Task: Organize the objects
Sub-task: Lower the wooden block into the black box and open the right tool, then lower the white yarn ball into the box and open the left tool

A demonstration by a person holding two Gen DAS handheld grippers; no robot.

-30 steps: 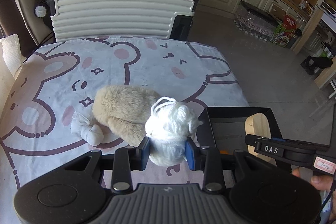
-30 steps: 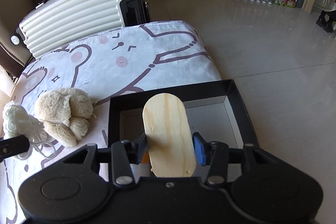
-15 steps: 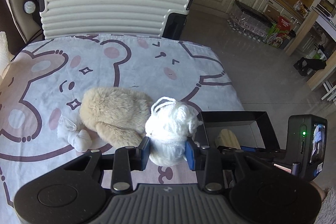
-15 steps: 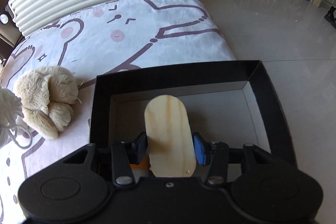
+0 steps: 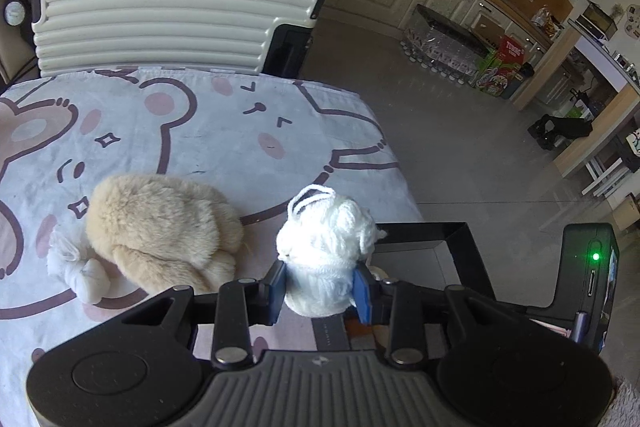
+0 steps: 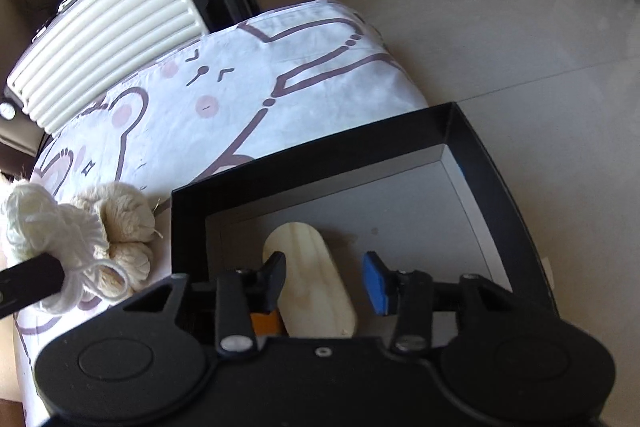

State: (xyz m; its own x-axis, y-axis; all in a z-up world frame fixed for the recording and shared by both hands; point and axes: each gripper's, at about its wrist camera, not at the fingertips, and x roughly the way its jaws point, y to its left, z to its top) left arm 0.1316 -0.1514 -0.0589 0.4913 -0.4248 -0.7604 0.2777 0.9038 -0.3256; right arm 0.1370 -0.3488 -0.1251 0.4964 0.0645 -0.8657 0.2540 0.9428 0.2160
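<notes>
Left gripper (image 5: 320, 285): blue pads closed on a yarn ball (image 5: 330, 247), white, loosely wound, a loop standing up at its top; held above the near edge of the sheet (image 5: 224, 131), with the box (image 6: 400, 143) rim just to its right. Plush (image 5: 160, 227), beige and furry, lies left of the pads; a small white bundle (image 5: 80, 271) lies further left. Against the earlier frames, the grip on the yarn is unchanged, and the box and plush sit nearer the pads.

Right gripper (image 6: 325, 281): pointing steeply down into the black box. Wooden paddle (image 6: 310, 279), pale, oval-ended, rests on the grey floor against the left finger; the right pad stands clear of it, a gap showing. Earlier the paddle filled the space between both pads and stood upright; now it lies tilted to one side, released. The log has these jaws narrowing slightly.
</notes>
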